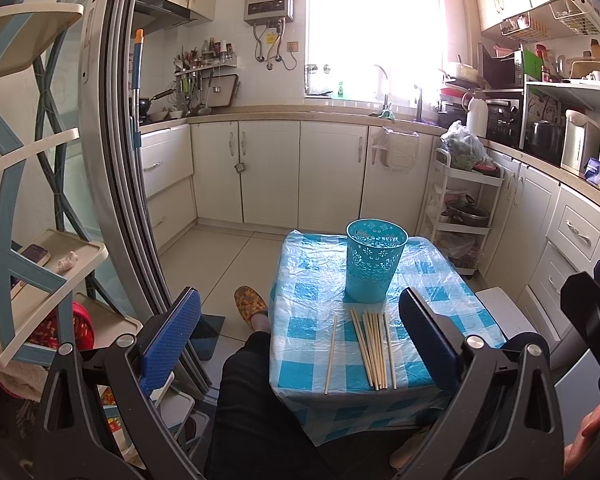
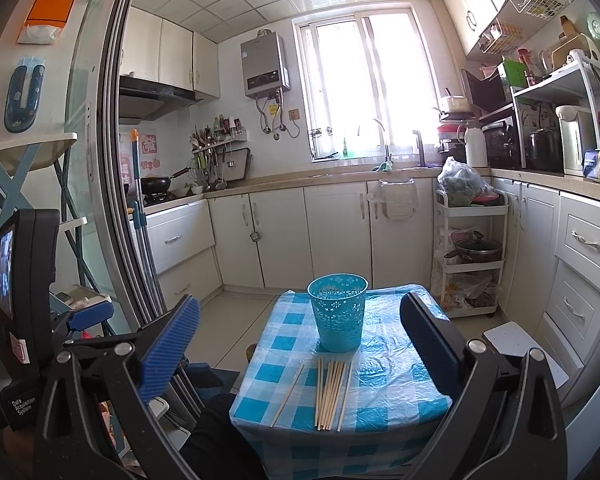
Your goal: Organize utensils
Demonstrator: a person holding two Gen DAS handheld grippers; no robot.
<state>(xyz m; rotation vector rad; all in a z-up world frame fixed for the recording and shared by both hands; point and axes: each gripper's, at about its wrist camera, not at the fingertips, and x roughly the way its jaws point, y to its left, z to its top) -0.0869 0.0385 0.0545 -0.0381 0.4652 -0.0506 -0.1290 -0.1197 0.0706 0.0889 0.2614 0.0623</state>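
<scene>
Right wrist view shows the right tool (image 2: 300, 360) held above the near end of the desk (image 2: 400, 380), its two blue-padded fingers spread wide and holding nothing. Straight ahead and below, between the fingers, the chopsticks (image 2: 330, 394) lie flat on the checked plastic cover, their long axes running away from the tool toward the turquoise basket (image 2: 338, 312), which stands upright just beyond their far tips. One stick (image 2: 287, 395) lies apart to the left, slanted. In the left wrist view the left tool (image 1: 300, 344) is likewise spread and empty, with the bundle slightly right of its centre, so the right tool appears the better lined up. How many sticks make up the bundle is hard to count, since they overlap, and the basket's inside is hidden by its wall. A person's leg (image 1: 256, 400) sits beside the desk.
</scene>
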